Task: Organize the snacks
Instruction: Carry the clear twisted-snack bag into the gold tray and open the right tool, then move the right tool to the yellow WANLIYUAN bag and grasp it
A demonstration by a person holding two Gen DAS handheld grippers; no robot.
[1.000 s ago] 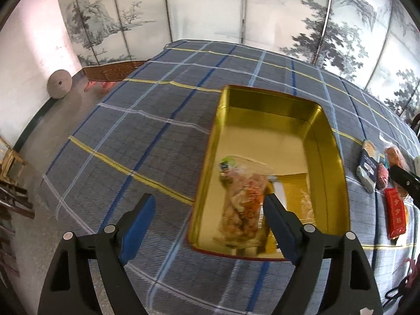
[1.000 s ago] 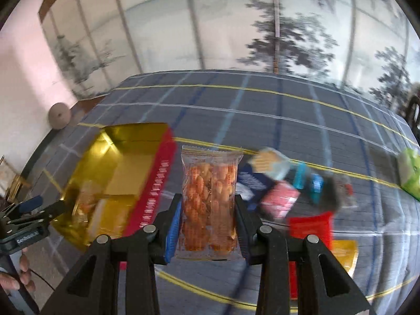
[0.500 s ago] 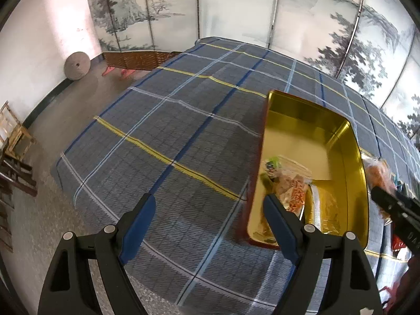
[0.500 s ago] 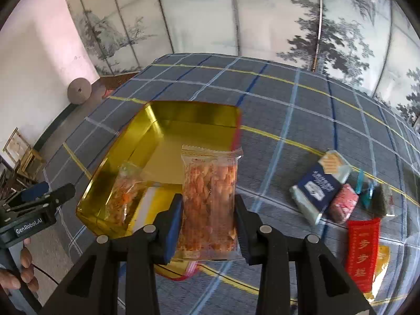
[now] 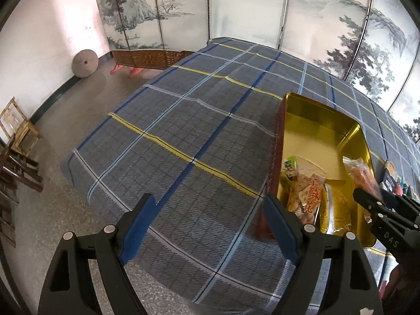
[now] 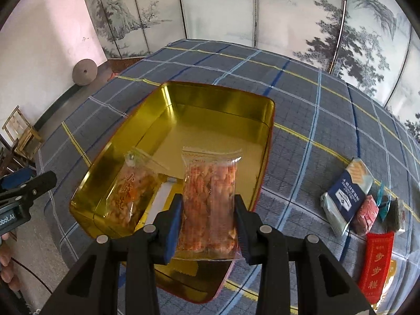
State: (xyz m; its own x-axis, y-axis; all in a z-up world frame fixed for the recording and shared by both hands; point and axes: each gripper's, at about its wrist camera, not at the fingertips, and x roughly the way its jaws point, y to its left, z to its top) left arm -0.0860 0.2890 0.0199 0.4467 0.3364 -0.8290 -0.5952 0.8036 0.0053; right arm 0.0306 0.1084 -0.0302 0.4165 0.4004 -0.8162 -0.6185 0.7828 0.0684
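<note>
Gold metal shines up at me from the tin, which sits open on the checked cloth. My right gripper is pinching a clear bag of orange snacks by its lower half, and the bag hangs over the near end of the tin. My left gripper has its jaws spread wide with nothing between them, and it hovers over bare cloth just left of the tin.

What could go wrong? I think the bag is slippery and floppy. If I let go too high, it may land on the tin's near rim and slide out onto the cloth. It could also land on top of the clear snack bag lying by the tin's left wall, or on the flat gold packet beside it, and make a messy pile. If I go down too low, my fingers may bump the metal wall and push the tin.

The far half of the tin is bare, so there is good room to drop the bag there. On the right, more snacks wait on the cloth: a blue packet, a small red one and a long red packet, well apart from the tin. The cloth's edge and the floor are close on the left side, so I should not shove the tin that way.
</note>
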